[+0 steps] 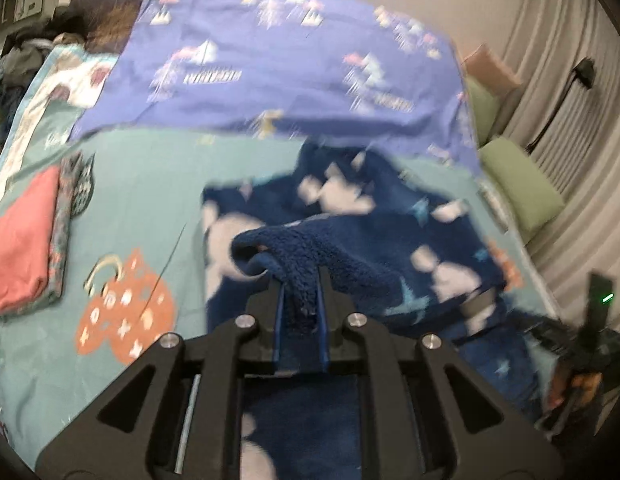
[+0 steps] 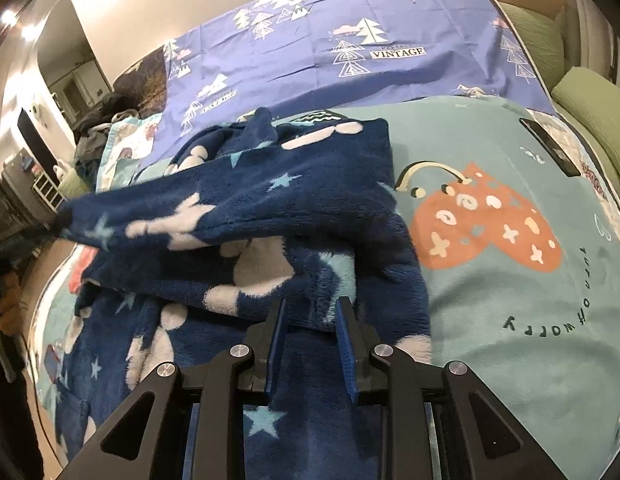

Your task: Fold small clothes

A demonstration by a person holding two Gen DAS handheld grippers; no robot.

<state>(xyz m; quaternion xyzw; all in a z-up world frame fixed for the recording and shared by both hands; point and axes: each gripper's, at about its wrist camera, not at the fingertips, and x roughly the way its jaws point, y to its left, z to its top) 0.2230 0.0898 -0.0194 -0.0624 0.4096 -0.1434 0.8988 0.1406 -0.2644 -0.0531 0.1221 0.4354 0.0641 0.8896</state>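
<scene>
A dark blue fleece garment (image 1: 370,232) with white shapes and pale blue stars lies crumpled on the teal blanket (image 1: 150,184). My left gripper (image 1: 301,288) is shut on a raised fold of that fleece, and the fabric hangs bunched between its blue pads. In the right wrist view the same garment (image 2: 238,216) has a sleeve stretched out to the left, lifted off the bed. My right gripper (image 2: 310,312) stands open just over the near edge of a folded layer, its pads apart and not pressing on the fleece. The other gripper (image 1: 590,320) shows at the left view's right edge.
A folded stack of pink and patterned clothes (image 1: 26,240) lies at the left. A purple tree-print sheet (image 2: 350,40) covers the far half of the bed. Green pillows (image 1: 518,188) line the right side. A black phone (image 2: 550,148) rests on the teal blanket (image 2: 510,320).
</scene>
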